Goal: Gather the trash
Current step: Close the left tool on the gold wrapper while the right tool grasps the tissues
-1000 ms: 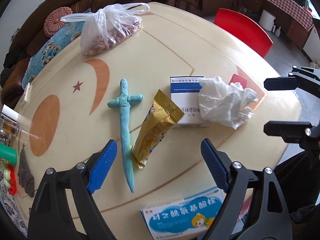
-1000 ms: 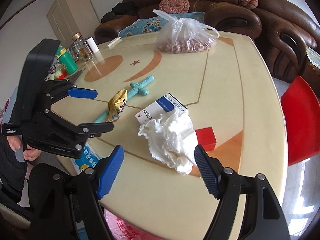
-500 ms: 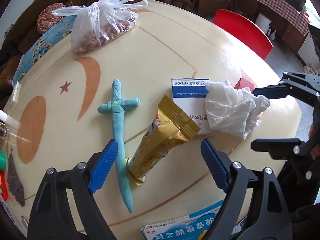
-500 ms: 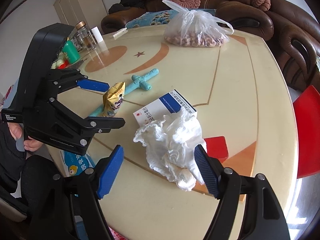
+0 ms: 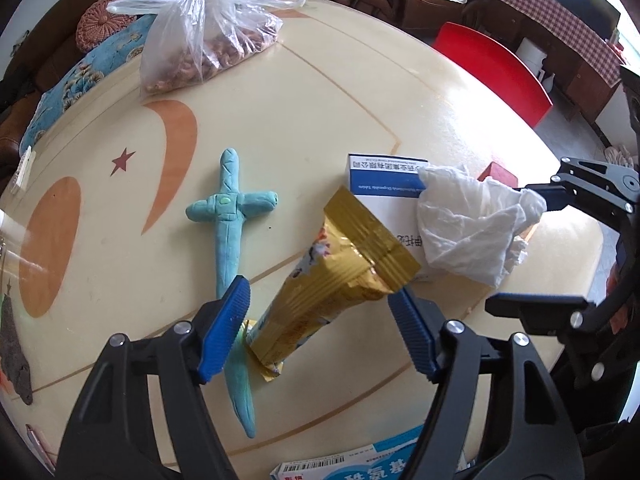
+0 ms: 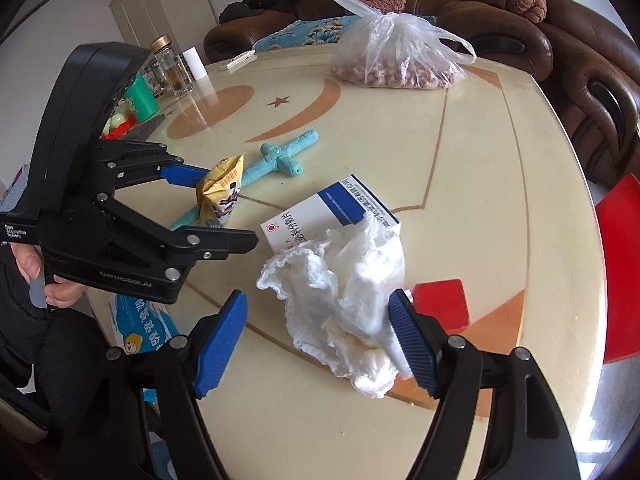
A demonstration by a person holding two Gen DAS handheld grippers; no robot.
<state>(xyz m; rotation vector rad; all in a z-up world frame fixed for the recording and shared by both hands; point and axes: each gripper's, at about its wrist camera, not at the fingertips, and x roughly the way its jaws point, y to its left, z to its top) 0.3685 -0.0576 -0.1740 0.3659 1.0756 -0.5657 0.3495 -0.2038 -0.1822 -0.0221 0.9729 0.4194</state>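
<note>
A home living room: brown leather sofa (image 6: 460, 12) behind the table (image 6: 500, 168).

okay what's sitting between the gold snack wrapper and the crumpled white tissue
The blue and white medicine box lies between the gold snack wrapper and the crumpled tissue, which overlaps its right end. The left wrist view shows it best.

The table (image 5: 360, 112) looks glossy and smooth. The gold wrapper (image 5: 336, 280) is shiny crinkled foil, the white tissue (image 6: 344, 288) soft matt paper, the teal sword (image 5: 230, 232) possibly clay.
</note>
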